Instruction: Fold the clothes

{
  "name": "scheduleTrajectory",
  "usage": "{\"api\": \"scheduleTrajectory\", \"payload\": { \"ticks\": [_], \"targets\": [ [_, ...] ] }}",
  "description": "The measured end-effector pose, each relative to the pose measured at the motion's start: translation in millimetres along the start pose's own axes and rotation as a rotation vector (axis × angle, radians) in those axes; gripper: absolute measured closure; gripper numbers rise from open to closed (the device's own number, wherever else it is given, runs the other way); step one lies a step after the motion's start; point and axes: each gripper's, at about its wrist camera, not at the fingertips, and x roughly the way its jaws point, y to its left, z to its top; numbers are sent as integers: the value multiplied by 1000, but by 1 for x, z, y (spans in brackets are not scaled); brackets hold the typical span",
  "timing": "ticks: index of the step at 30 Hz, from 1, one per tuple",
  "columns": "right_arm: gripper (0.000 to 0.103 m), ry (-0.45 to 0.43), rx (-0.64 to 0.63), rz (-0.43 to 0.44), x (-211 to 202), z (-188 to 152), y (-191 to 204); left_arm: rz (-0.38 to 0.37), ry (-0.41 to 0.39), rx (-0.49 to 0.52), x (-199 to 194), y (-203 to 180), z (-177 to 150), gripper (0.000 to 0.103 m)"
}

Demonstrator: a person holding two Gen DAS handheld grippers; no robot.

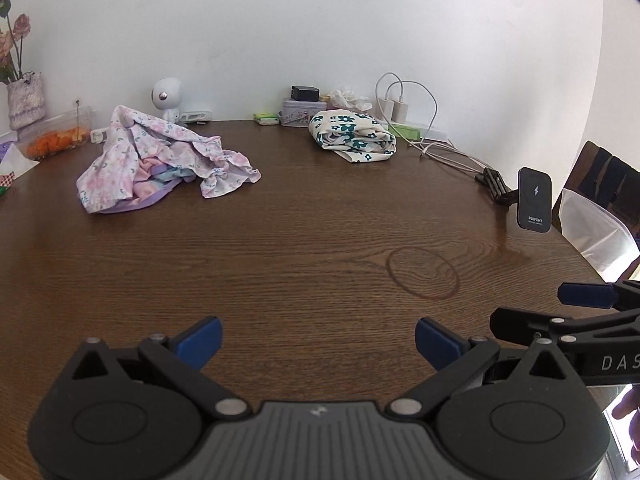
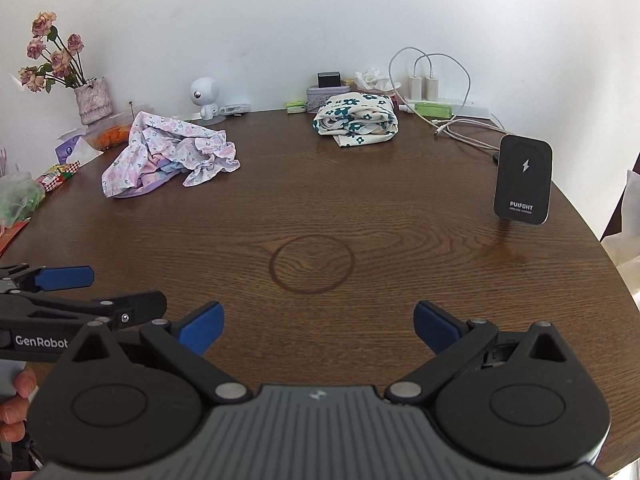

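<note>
I have both grippers hovering side by side over the near edge of the brown tabletop [image 1: 320, 220], holding nothing. My left gripper [image 1: 318, 342] has its blue pads spread wide apart, and my right gripper [image 2: 318, 326] is spread just as wide. The crumpled pink floral garment [image 1: 160, 160] lies far left on the tabletop. A folded green-flowered cloth [image 1: 354, 136] sits far right of it, well apart, near the wall.
</note>
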Motion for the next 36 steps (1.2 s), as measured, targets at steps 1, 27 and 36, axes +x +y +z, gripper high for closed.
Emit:
{"api": "scheduleTrajectory", "payload": {
  "ticks": [1, 27, 36],
  "targets": [
    [0, 2, 2, 3, -2, -2, 1, -3, 2, -3, -2, 0, -2, 0],
    [0, -14, -8, -13, -18, -13, 10, 31, -20, 4, -19, -2, -11, 1],
    [0, -9, -5, -10, -17, -14, 10, 38, -16, 3, -19, -2, -12, 1]
  ]
}}
